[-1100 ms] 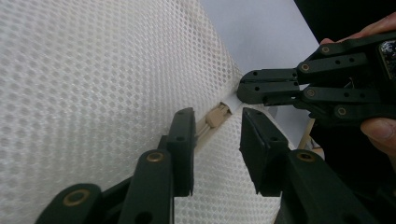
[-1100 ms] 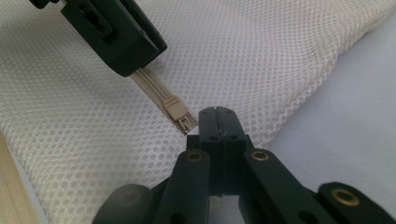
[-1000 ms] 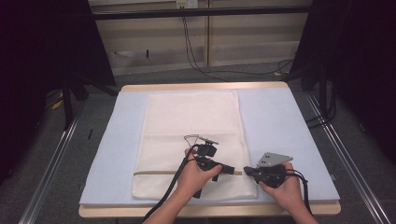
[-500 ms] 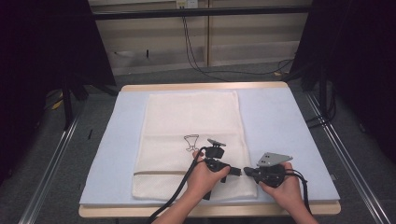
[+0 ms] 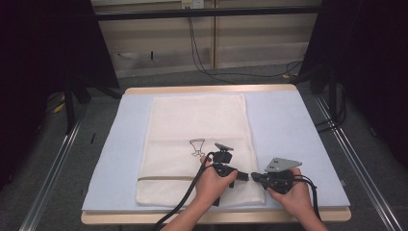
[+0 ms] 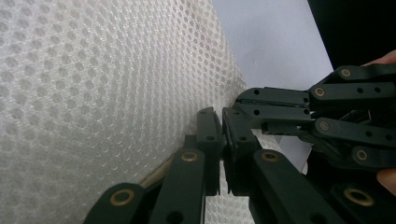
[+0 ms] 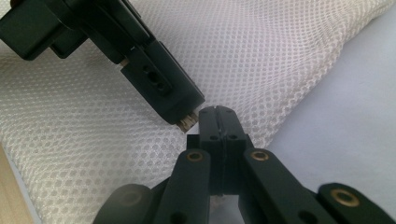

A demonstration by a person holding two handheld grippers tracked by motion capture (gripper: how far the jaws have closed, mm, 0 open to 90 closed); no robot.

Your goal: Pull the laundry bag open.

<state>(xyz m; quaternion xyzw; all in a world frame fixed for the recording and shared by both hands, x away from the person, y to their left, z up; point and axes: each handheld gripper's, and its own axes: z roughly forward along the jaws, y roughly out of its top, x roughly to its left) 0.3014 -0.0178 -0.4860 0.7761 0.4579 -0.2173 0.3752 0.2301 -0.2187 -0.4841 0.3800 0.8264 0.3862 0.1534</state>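
A mesh laundry bag (image 5: 197,144) lies flat on the padded table mat (image 5: 288,130), left of the mat's middle, its length running from the near edge to the far edge. At the bag's near right corner the left gripper (image 5: 244,176) and right gripper (image 5: 256,176) meet tip to tip, apparently touching, the left over the bag, the right just off its right edge.

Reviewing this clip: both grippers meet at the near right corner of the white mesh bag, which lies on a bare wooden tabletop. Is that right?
Not quite. The white mesh bag lies on a pale blue mat that covers the table, not on bare wood; the high view shows wood only at the table's edges. The rest holds: the left gripper and the right gripper meet at the bag's near right corner.
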